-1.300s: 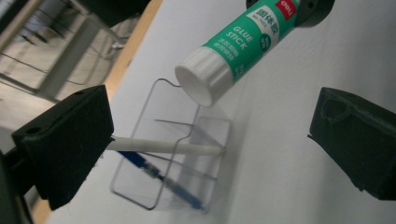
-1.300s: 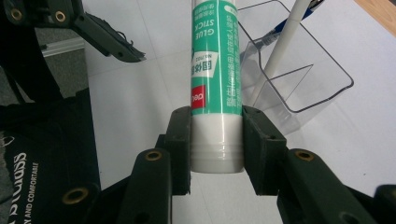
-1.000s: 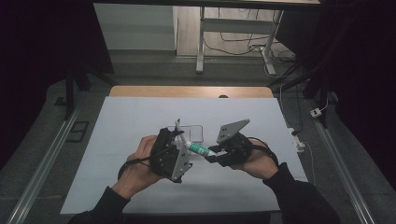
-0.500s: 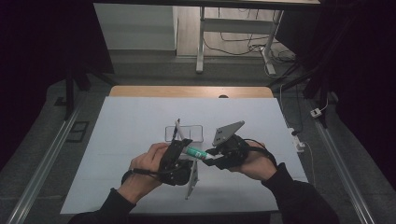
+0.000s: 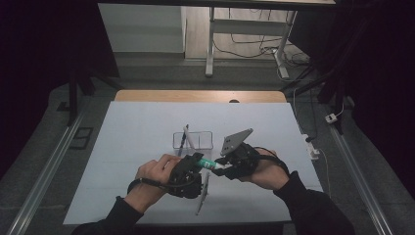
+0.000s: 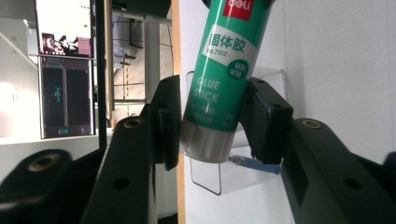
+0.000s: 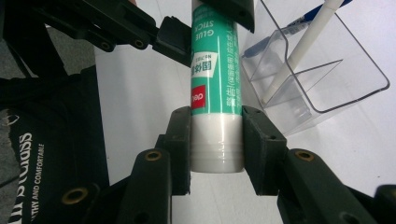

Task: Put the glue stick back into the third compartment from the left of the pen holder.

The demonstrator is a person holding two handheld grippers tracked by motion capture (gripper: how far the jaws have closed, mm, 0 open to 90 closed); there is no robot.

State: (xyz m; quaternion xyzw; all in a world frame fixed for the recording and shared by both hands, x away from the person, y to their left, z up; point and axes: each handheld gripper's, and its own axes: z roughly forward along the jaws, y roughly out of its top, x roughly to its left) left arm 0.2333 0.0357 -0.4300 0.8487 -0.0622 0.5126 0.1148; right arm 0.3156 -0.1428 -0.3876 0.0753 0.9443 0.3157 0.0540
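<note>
Holding the glue stick (image 7: 216,70) by its white cap with my right fingers (image 7: 215,140), my left fingers (image 6: 212,116), just closing around its green body, need a firm grip mid-frame before twisting.

A pale sheet (image 5: 147,142) covers the surface, whose bare wooden edge (image 5: 200,96) shows at the far side. Grey floor (image 5: 44,161) lies around it, with a metal rail (image 5: 46,171) along the left and another (image 5: 359,169) along the right. Beyond stand a white table leg (image 5: 210,44) and loose cables (image 5: 254,41); both outer sides are dark
</note>
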